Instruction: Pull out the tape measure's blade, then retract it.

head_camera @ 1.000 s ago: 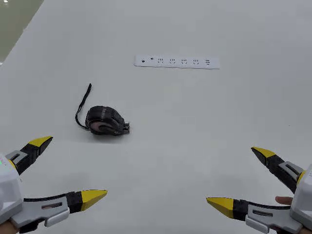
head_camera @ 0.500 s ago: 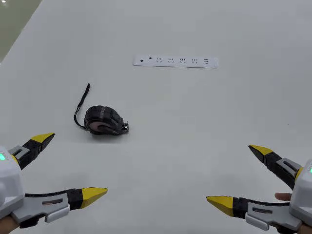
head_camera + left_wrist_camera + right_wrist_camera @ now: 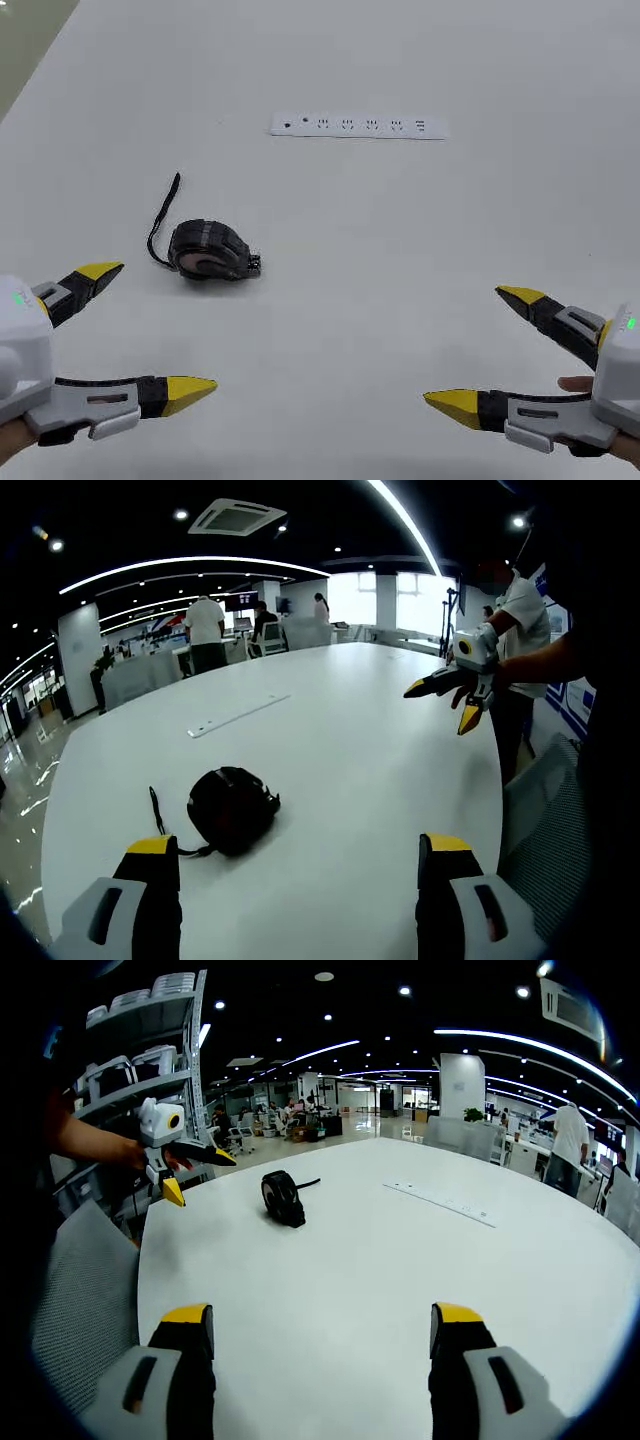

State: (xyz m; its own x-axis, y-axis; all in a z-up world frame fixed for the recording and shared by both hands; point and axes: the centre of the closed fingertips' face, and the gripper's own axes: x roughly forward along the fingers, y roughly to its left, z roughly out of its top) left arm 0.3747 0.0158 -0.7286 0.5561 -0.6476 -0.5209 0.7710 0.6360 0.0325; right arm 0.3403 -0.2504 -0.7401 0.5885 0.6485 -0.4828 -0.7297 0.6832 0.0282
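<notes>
Tape measure (image 3: pixel 210 251) lying untouched, both grippers wide open

Nearest: left gripper (image 3: pixel 167 324), yellow-tipped jaws spread far apart, empty. Right gripper (image 3: pixel 462 345) likewise, jaws gaping, gripping nothing. Both hovering above bare white table (image 3: pixel 400 250), well apart from each other.

Ahead of left gripper and slightly inward toward right gripper, well clear of both: black tape measure resting on its side on table, hook end (image 3: pixel 255 265) pointing toward right gripper's side. Thin black strap (image 3: pixel 162 218) trailing from case, running away from left gripper.

Farther ahead, beyond tape measure and roughly between both grippers' lines of reach: white power strip (image 3: pixel 358 125) lying flat on table.
</notes>
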